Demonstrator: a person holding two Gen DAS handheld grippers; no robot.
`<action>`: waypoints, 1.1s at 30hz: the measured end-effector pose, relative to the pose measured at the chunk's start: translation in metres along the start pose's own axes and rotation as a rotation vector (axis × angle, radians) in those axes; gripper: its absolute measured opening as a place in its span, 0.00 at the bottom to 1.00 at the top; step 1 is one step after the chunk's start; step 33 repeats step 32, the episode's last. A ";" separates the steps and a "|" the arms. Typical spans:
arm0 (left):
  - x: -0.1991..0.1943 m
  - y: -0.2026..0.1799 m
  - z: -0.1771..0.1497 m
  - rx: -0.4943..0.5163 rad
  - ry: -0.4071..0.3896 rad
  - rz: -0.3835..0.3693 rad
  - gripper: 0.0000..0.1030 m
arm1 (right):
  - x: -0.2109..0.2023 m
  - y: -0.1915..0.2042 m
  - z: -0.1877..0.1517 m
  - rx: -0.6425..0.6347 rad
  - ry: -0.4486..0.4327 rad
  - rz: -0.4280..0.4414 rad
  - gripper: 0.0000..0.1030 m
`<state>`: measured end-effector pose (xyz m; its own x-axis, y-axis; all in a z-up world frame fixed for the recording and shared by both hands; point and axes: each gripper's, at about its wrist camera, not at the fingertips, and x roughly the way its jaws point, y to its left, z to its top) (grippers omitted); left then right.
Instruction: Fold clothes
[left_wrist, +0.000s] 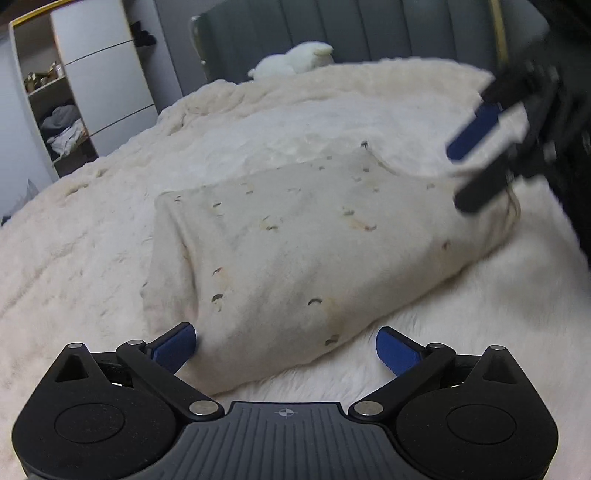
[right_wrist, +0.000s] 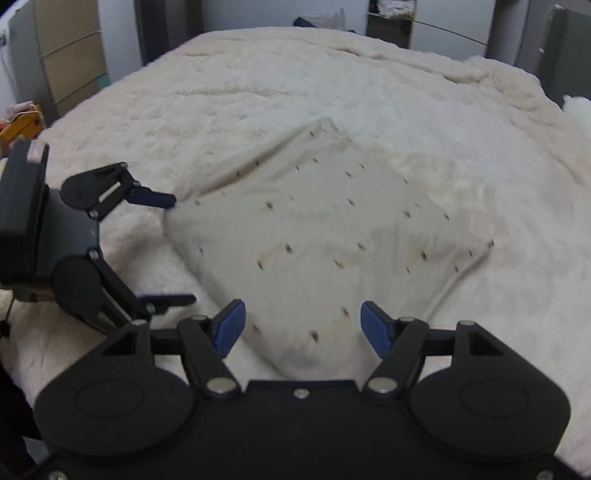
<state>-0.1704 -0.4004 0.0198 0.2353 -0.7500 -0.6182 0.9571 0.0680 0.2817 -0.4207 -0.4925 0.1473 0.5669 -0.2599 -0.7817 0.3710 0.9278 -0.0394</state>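
A folded cream garment (left_wrist: 295, 243) with small dark marks lies on the fluffy white bedspread (left_wrist: 110, 229); it also shows in the right wrist view (right_wrist: 332, 236). My left gripper (left_wrist: 286, 345) is open and empty, its jaws straddling the garment's near corner. It also shows at the left of the right wrist view (right_wrist: 181, 251), open beside the garment's edge. My right gripper (right_wrist: 303, 326) is open and empty over another corner of the garment. In the left wrist view it (left_wrist: 469, 170) appears blurred at the garment's far right end.
A grey padded headboard (left_wrist: 369, 33) and a white plush toy (left_wrist: 295, 59) are at the bed's far end. A white shelf unit (left_wrist: 62, 99) with clothes stands at the left. Drawers (right_wrist: 70, 55) and an orange box (right_wrist: 18, 129) stand beside the bed.
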 end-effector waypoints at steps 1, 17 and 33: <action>0.004 -0.011 0.000 0.113 0.006 0.052 1.00 | 0.000 0.000 -0.004 -0.013 -0.004 -0.015 0.65; 0.037 -0.023 0.000 0.321 -0.037 0.070 1.00 | 0.024 0.010 -0.023 -0.150 0.089 -0.047 0.64; 0.036 -0.022 -0.001 0.271 -0.015 0.056 1.00 | 0.030 0.009 -0.022 -0.129 0.097 -0.082 0.61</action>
